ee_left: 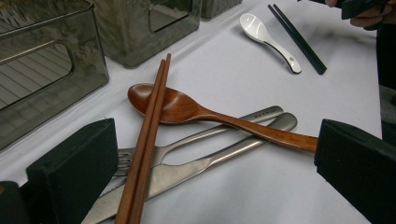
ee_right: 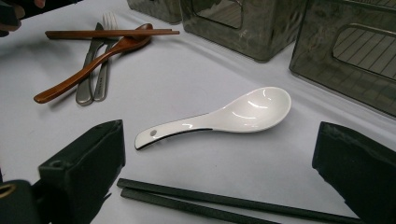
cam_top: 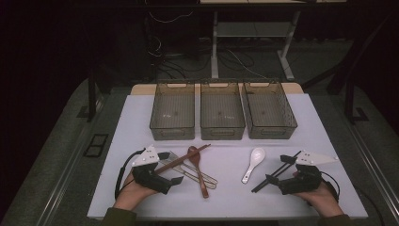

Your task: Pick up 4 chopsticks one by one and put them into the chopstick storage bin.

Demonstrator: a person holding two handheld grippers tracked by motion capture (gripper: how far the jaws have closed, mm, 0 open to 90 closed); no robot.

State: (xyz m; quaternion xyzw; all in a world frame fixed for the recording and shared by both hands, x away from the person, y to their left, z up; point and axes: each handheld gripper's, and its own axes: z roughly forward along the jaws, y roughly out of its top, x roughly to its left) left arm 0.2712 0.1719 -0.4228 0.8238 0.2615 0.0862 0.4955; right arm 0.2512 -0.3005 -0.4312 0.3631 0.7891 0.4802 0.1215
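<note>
My left gripper (cam_top: 170,168) rests open at the table's front left, jaws wide either side of a crossed pile. In that pile, brown wooden chopsticks (ee_left: 147,140) lie over a wooden spoon (ee_left: 187,109), a steel fork (ee_left: 210,133) and a steel knife (ee_left: 224,154). At the front right my right gripper (cam_top: 278,169) is also open, nothing gripped. Black chopsticks (ee_right: 224,203) lie on the table between its jaws, and a white ceramic spoon (ee_right: 233,116) lies just beyond them. In the high view the white spoon (cam_top: 254,162) sits between the two gripper positions.
Three smoky see-through bins (cam_top: 172,127) (cam_top: 222,128) (cam_top: 270,128) stand side by side at the back of the white tabletop (cam_top: 141,122). A hand holds each gripper at the front edge. Beyond the table are a dark floor, cables and desk legs.
</note>
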